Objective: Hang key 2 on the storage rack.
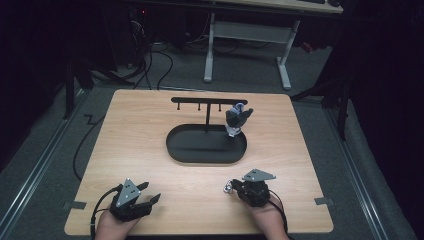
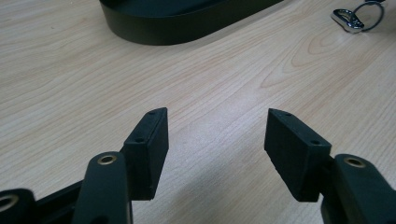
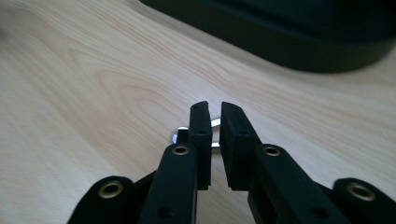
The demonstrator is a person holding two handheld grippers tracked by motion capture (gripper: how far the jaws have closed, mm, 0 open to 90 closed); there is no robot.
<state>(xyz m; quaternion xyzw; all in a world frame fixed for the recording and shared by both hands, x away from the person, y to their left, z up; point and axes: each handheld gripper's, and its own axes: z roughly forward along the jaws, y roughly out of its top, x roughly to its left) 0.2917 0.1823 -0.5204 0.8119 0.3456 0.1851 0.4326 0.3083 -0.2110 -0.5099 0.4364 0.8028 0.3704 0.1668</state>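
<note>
The high view is dim and grainy, its corners falling to black around the evenly lit pale rectangular wooden table (image 1: 150, 130); soft shadows lie close under things. In the right gripper view the black oval metal tray (image 3: 299, 42) blurs; glare whitens the wood at the left.

High view overhead, gripper views low, close, sharing black tray (image 1: 206, 151).

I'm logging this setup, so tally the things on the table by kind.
Black oval tray with hanger stand: 1
Grey-and-white plush toy hung on the stand: 1
Silver metal key ring with clasp: 1
Hand-held claws: 2, left claw, right claw
Total: 5
</note>
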